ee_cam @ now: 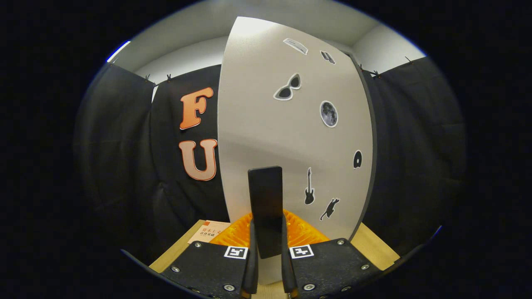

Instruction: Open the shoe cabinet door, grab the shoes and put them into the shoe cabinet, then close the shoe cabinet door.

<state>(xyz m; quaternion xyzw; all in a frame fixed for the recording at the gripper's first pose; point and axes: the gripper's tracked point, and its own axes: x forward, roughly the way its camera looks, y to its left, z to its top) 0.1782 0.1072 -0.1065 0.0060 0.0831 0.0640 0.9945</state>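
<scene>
The shoe cabinet door (266,124) is a pale grey panel with several small stickers, and it stands upright right in front of me. A dark thin edge (371,166) runs down its right side. A flat black handle (265,203) sticks out from the lower part of the door. My gripper (268,255) is shut on this handle, with one finger (251,261) pressing on its left side and the other on its right. The cabinet's inside and the shoes are hidden behind the door.
A light wooden surface (374,249) lies under the door and my fingers. A paper booklet (207,231) rests on it just left of the fingers. Black cloth walls stand to the left and right of the door.
</scene>
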